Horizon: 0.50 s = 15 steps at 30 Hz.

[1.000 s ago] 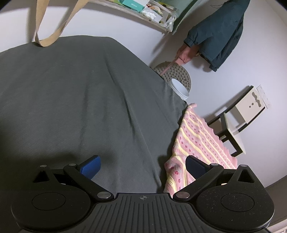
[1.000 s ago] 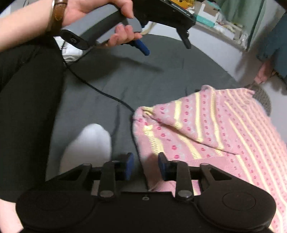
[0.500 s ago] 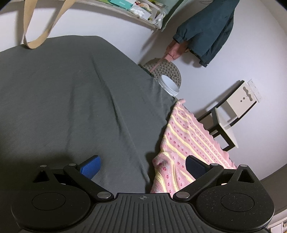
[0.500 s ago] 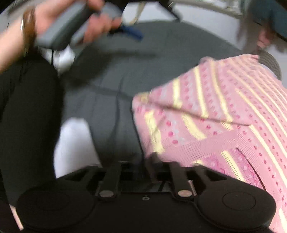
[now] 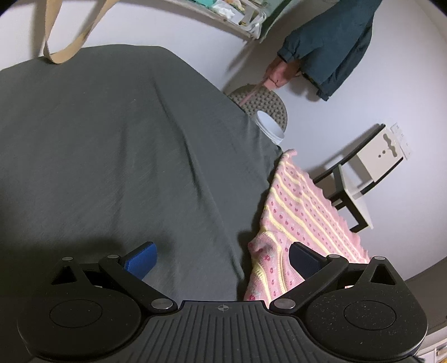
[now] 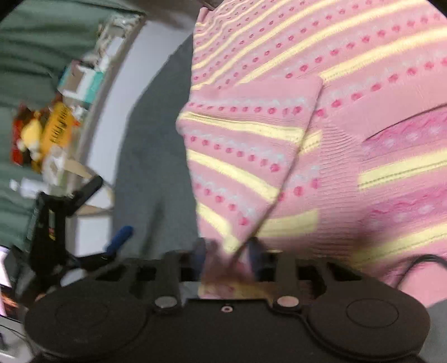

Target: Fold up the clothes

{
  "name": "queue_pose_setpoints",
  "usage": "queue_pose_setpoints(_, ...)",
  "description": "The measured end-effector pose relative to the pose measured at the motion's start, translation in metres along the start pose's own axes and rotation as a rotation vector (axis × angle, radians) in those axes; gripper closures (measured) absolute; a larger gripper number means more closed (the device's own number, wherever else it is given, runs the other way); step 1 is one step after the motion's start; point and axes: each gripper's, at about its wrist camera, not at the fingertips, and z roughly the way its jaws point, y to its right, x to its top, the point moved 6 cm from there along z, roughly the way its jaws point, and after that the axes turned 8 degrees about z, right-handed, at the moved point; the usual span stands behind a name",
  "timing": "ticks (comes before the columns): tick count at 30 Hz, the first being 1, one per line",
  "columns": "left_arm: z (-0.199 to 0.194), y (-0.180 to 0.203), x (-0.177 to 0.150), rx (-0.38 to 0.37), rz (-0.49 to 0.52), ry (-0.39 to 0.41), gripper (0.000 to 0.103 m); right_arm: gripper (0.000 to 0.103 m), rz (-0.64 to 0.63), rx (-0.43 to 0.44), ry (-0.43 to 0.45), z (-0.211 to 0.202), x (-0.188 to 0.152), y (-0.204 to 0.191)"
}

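You are over a bed spread with a dark grey sheet, set against a plain white wall. A shelf of clutter runs along that wall, a dark teal jacket hangs from it, and a tan strap dangles at the bed's far edge. A white and black chair stands by the wall, and a round grey cushion sits at the bed's corner.

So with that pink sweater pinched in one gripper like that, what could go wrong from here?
The right gripper seems to pinch only a thin edge of the pink sweater, so the knit might slip free. The sweater lies at the edge of the grey sheet and could slide off. The left gripper is open and holds nothing, so the fold may bunch. A black cable crosses the sweater and might snag.
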Motion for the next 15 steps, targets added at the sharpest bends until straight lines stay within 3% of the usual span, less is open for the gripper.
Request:
queue_pose_setpoints(3, 0.001, 0.000, 0.001, -0.009, -0.012, 0.006, 0.002, 0.099, -0.025, 0.138, -0.051, 0.002, -0.010, -0.015)
queue_pose_setpoints(6, 0.000, 0.002, 0.003, -0.019, -0.020, 0.012, 0.002, 0.099, -0.047, 0.080, -0.027, 0.007, -0.010, -0.010)
queue_pose_setpoints(10, 0.000, 0.003, 0.003, -0.021, -0.022, 0.014, 0.002, 0.098, -0.223, -0.053, 0.135, -0.013, -0.006, -0.008)
queue_pose_setpoints(12, 0.000, 0.004, 0.003, -0.021, -0.022, 0.011, 0.002, 0.088, -0.199, -0.063, 0.114, -0.017, -0.007, -0.001)
queue_pose_setpoints(14, 0.000, 0.004, 0.003, -0.024, -0.020, 0.012, 0.002, 0.057, -0.109, -0.010, 0.076, -0.017, -0.009, 0.005)
queue_pose_setpoints(15, 0.000, 0.005, 0.003, -0.025, -0.019, 0.012, 0.002, 0.056, -0.083, 0.020, 0.065, -0.014, -0.011, 0.003)
